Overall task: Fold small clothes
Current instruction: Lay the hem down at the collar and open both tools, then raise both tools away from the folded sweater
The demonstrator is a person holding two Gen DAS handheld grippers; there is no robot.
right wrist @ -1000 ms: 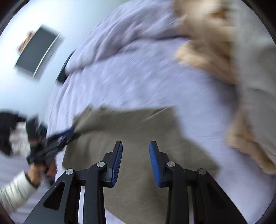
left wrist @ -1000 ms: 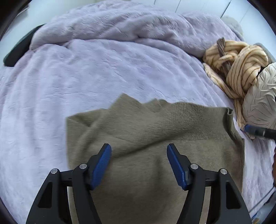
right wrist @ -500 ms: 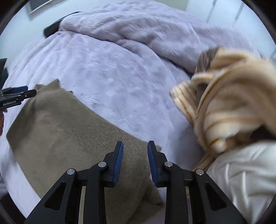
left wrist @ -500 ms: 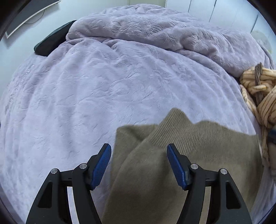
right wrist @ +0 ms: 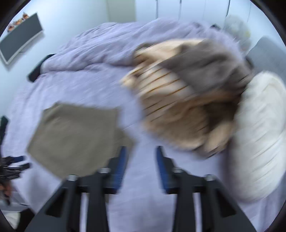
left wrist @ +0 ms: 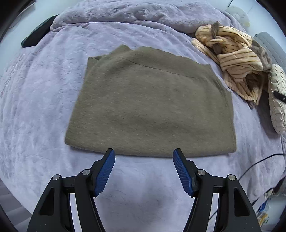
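Observation:
A folded olive-green knit garment [left wrist: 148, 107] lies flat on the lavender bedspread [left wrist: 44, 107]. My left gripper [left wrist: 143, 157] hangs open just in front of its near edge, with nothing between the blue pads. The right wrist view is blurred; the same olive garment [right wrist: 75, 139] lies at the left. My right gripper [right wrist: 141, 157] is over bare bedspread to the right of it, its jaws opening, nothing between them. The left gripper [right wrist: 16, 166] shows at the far left edge of that view.
A heap of cream striped and brown clothes [left wrist: 236, 58] lies at the right of the bed, beside a white ribbed pillow [left wrist: 277, 100]. A bunched lavender duvet [left wrist: 143, 16] runs along the far side. A black cable [left wrist: 259, 162] trails at the near right.
Both grippers have pulled back and up off the olive garment, which now lies folded flat. The right jaws have widened. The right view has swung toward the clothes heap.

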